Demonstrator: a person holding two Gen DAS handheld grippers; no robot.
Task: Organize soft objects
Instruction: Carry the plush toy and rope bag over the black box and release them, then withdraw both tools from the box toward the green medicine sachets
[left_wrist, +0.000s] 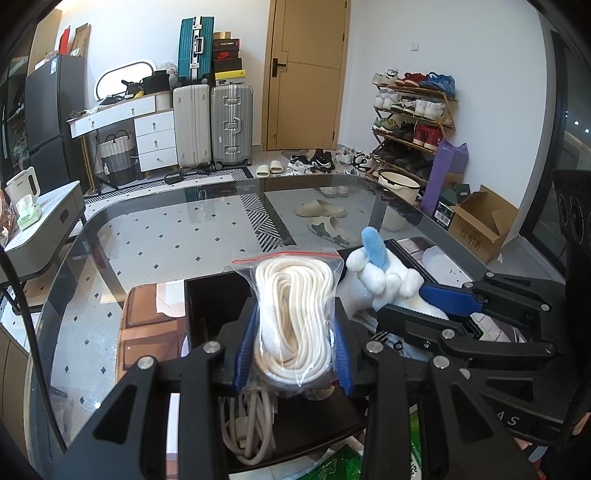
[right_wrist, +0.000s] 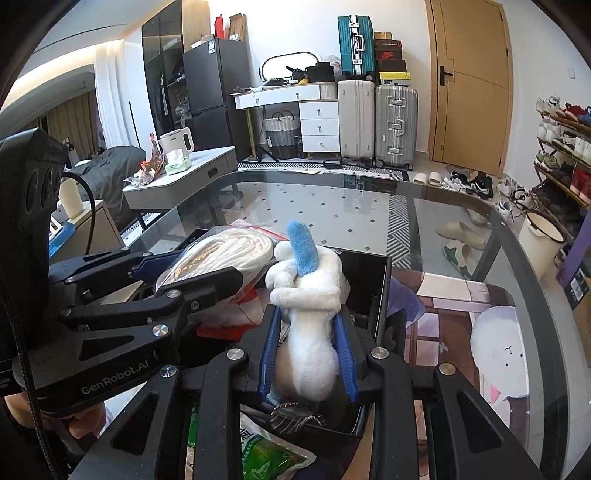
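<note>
My left gripper is shut on a clear zip bag of coiled white rope and holds it above an open black box on the glass table. My right gripper is shut on a white plush toy with a blue tip, held over the same black box. The two grippers are side by side; the right gripper with the plush toy shows in the left wrist view, and the left gripper with the rope bag shows in the right wrist view.
A grey cable bundle lies in the box under the rope bag. A green printed packet lies at the near edge. A picture mat covers the glass table around the box. Suitcases, a shoe rack and a side table stand beyond.
</note>
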